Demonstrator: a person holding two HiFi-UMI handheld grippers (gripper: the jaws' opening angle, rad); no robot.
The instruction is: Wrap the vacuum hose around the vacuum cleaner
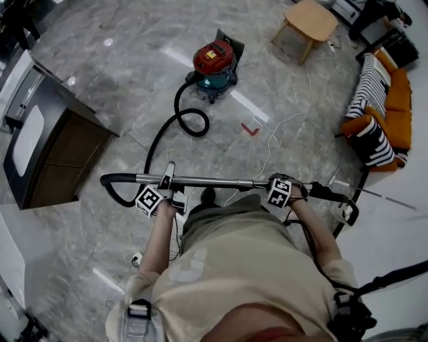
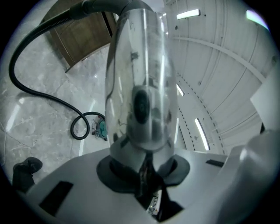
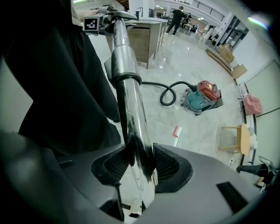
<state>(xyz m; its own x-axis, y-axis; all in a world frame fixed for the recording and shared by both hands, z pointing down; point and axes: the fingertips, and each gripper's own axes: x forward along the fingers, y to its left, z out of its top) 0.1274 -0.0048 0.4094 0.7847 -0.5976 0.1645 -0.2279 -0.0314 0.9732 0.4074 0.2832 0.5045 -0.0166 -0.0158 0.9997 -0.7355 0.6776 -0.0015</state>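
You hold the wand tube (image 1: 214,181) level across the lower middle of the head view, with one gripper near each end. Your left gripper (image 1: 166,184) has its jaws closed narrowly on the tube beside its curved black end. In the left gripper view the tube fills the frame, so pad contact appears firm but is partly hidden. Your right gripper (image 1: 279,182) points downward. Its jaws are partly apart and clamped on the tube, with both pads against the metal.

The hose (image 1: 160,137) leaves the curved end at left, runs up the frame across the floor (image 1: 120,87) and forms one loop just below the vacuum cleaner (image 1: 214,63). The vacuum cleaner stands at upper centre, and the hose is not yet wound round it. A wooden table (image 1: 311,20) stands at upper right.
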